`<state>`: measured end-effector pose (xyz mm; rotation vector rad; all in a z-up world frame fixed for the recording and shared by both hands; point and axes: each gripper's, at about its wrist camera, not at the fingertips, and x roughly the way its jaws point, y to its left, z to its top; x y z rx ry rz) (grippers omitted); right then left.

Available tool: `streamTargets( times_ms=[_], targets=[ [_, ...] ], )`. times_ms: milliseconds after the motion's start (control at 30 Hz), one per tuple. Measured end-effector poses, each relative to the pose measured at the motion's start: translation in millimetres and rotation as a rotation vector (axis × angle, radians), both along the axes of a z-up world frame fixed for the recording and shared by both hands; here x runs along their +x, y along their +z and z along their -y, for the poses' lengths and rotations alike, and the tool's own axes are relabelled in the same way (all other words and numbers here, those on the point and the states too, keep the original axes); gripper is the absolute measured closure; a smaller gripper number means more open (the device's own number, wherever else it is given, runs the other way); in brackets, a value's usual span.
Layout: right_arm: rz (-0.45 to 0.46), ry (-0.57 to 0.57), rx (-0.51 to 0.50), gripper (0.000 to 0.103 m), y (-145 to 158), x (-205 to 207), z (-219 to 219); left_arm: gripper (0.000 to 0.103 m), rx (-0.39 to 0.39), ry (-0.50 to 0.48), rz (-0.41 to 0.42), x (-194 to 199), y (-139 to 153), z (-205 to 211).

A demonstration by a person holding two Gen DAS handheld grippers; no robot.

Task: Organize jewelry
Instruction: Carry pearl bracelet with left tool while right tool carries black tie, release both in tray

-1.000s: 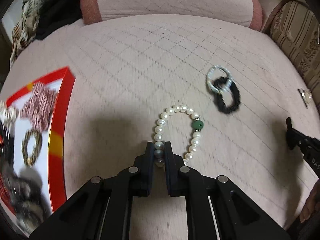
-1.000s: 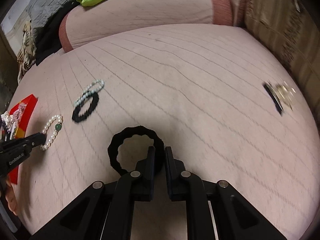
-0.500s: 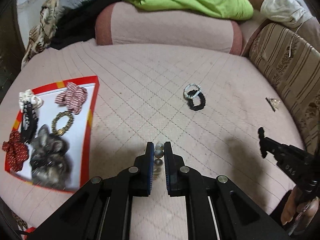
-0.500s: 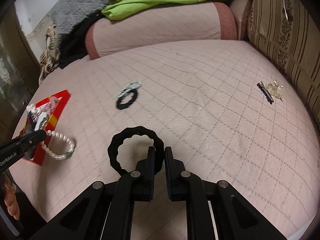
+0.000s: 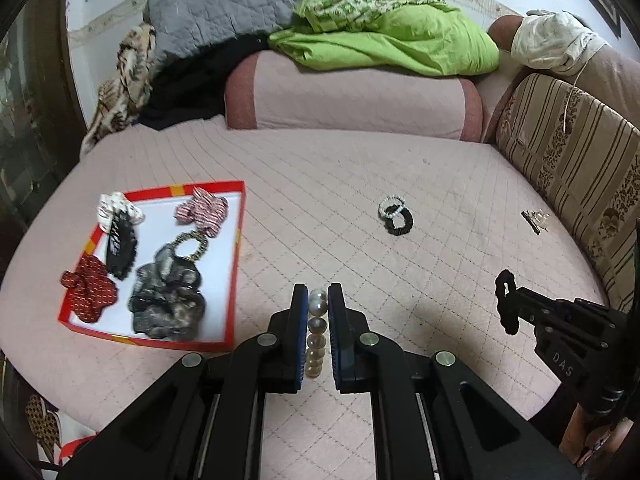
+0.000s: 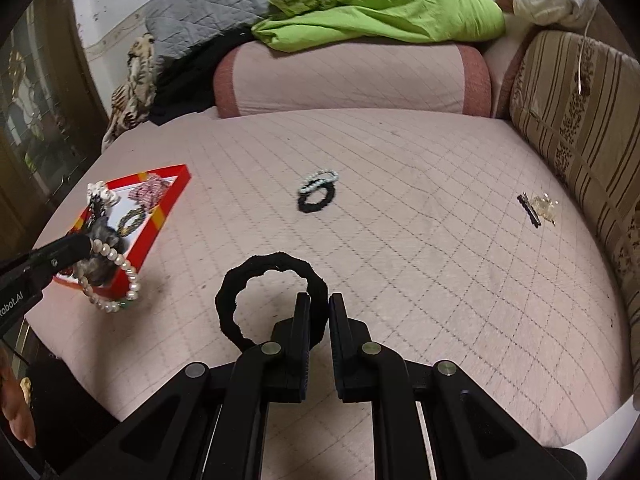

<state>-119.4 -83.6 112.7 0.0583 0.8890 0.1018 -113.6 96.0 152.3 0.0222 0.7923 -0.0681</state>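
My left gripper [image 5: 318, 298] is shut on a white pearl bracelet [image 5: 317, 307] and holds it up above the pink quilted bed; in the right wrist view the pearl bracelet [image 6: 116, 276] hangs from the left gripper [image 6: 86, 246] beside the red box [image 6: 172, 194]. My right gripper [image 6: 319, 304] is shut on a black scrunchie [image 6: 244, 276], lifted off the bed; the black scrunchie [image 5: 505, 300] also shows at the right gripper's tip in the left wrist view. The red-rimmed box [image 5: 236, 236] holding several hair ties lies to the left.
A pale bead bracelet [image 6: 320, 179] overlaps a black hair tie [image 6: 316, 202] at mid-bed. A black hair clip [image 6: 529, 209] and a clear clip [image 6: 546, 206] lie near the striped cushion [image 6: 580, 120]. A pink bolster [image 5: 352, 92] and green cloth [image 5: 392, 36] lie behind.
Both grippers have risen and pulled back from the bed, each keeping its item. The pearl bracelet has left the surface and the red box has come fully into view.
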Motion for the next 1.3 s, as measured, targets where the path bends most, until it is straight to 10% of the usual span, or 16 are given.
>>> streamTargets(
  times_ms=[1300],
  targets=[
    [0.032, 0.189, -0.066, 0.093, 26.1, 2.5, -84.0, 0.093, 0.073, 0.142, 0.051, -20.7, 24.3, -47.0]
  ],
)
